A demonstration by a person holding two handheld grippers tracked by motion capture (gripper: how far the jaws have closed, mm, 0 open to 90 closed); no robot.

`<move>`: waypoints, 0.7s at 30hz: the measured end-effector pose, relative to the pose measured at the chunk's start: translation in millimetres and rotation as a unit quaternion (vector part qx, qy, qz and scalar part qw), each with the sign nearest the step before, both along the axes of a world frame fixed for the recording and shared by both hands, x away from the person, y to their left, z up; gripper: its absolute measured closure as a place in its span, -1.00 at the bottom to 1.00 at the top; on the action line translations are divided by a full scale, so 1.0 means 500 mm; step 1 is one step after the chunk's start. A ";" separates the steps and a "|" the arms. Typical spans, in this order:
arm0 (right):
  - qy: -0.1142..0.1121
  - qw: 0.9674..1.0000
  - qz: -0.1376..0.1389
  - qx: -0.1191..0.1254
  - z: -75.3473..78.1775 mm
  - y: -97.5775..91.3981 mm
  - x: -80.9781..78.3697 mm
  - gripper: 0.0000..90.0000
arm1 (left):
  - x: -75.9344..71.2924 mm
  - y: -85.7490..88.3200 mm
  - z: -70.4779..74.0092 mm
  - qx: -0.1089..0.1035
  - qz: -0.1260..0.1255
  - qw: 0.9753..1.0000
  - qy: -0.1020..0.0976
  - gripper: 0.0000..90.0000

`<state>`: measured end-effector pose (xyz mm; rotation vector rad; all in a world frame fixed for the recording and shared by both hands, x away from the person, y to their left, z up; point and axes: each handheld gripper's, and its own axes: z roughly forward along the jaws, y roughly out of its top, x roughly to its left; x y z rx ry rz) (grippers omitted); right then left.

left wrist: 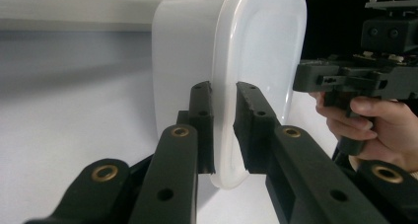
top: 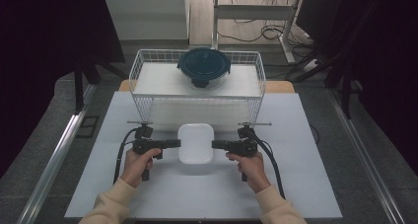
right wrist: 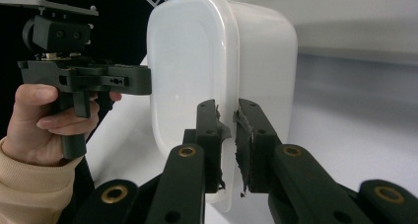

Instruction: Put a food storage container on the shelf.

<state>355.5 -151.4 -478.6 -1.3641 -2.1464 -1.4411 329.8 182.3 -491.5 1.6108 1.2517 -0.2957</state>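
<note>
Left tongs (top: pixel 173 143) and right tongs (top: pixel 217 144) each pinched the white container's (top: pixel 195 143) rim; two-handed lift, probably toward wire basket (top: pixel 143 73), judged next.

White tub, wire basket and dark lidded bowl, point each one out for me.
White tub (top: pixel 195 142), high view, middle of its top face.
Wire basket (top: pixel 197 98), high view, front rim.
Dark lidded bowl (top: pixel 203 63), high view, centre of its lid.

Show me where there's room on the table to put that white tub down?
Bare grey tabletop lies right of the right gripper and left of the left gripper. Crowded: the white wire basket holding a dark-lidded round container.
</note>
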 end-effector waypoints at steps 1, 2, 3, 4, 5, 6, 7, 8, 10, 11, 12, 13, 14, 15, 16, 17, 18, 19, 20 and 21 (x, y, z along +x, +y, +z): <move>-0.010 1.000 0.003 -0.002 0.007 -0.001 -0.002 0.79 | -0.002 0.000 0.003 -0.002 -0.001 1.000 -0.003 0.74; -0.014 1.000 0.003 -0.002 0.011 -0.001 -0.004 0.79 | -0.004 0.000 0.007 -0.003 -0.001 1.000 -0.006 0.74; -0.019 1.000 0.005 -0.002 0.016 -0.002 -0.007 0.79 | -0.006 0.001 0.010 -0.004 -0.002 1.000 -0.008 0.74; -0.023 1.000 0.007 -0.004 0.020 -0.001 -0.009 0.79 | -0.009 0.001 0.013 -0.004 -0.002 1.000 -0.011 0.74; -0.028 1.000 0.008 -0.005 0.024 -0.001 -0.011 0.79 | -0.013 0.000 0.022 -0.002 -0.002 1.000 -0.018 0.74; -0.036 0.999 0.010 -0.006 0.032 -0.001 -0.016 0.79 | -0.015 0.000 0.026 0.000 -0.001 1.000 -0.021 0.74; -0.037 0.999 0.011 -0.006 0.035 -0.001 -0.017 0.79 | -0.020 -0.001 0.036 0.005 -0.001 1.000 -0.029 0.74; -0.043 0.999 0.012 -0.005 0.042 0.000 -0.021 0.79 | -0.023 -0.001 0.043 0.008 -0.001 0.999 -0.037 0.74; -0.056 0.998 0.014 -0.004 0.054 -0.001 -0.027 0.79 | -0.029 -0.001 0.056 0.008 -0.002 0.999 -0.047 0.74; -0.063 0.998 0.015 -0.005 0.061 -0.001 -0.031 0.79 | -0.032 -0.001 0.061 0.006 -0.003 0.999 -0.052 0.74; -0.070 0.997 0.015 -0.005 0.068 -0.002 -0.034 0.79 | -0.035 -0.002 0.067 0.006 -0.004 0.998 -0.056 0.74; -0.074 0.997 0.016 -0.006 0.074 -0.002 -0.037 0.79 | -0.039 -0.003 0.073 0.007 -0.004 0.998 -0.061 0.74; -0.080 0.997 0.016 -0.006 0.081 -0.002 -0.041 0.79 | -0.042 -0.003 0.079 0.008 -0.004 0.998 -0.066 0.74; -0.085 0.996 0.017 -0.007 0.086 -0.003 -0.044 0.78 | -0.044 -0.004 0.083 0.009 -0.004 0.998 -0.070 0.74; -0.089 0.996 0.017 -0.006 0.090 -0.004 -0.046 0.79 | -0.047 -0.004 0.087 0.009 -0.004 0.997 -0.073 0.74; -0.092 0.996 0.017 -0.006 0.094 -0.004 -0.048 0.79 | -0.050 -0.005 0.093 0.010 -0.003 0.997 -0.078 0.74; -0.097 0.995 0.018 -0.006 0.100 -0.004 -0.052 0.78 | -0.052 -0.004 0.097 0.011 -0.005 0.997 -0.082 0.74; -0.103 0.994 0.018 -0.007 0.105 -0.004 -0.054 0.79 | -0.055 -0.005 0.102 0.009 -0.004 0.996 -0.086 0.74; -0.109 0.994 0.019 -0.008 0.111 -0.004 -0.057 0.78 | -0.056 -0.004 0.105 0.010 -0.005 0.996 -0.089 0.74; -0.111 0.994 0.019 -0.008 0.114 -0.004 -0.059 0.78 | -0.058 -0.004 0.109 0.009 -0.004 0.996 -0.091 0.74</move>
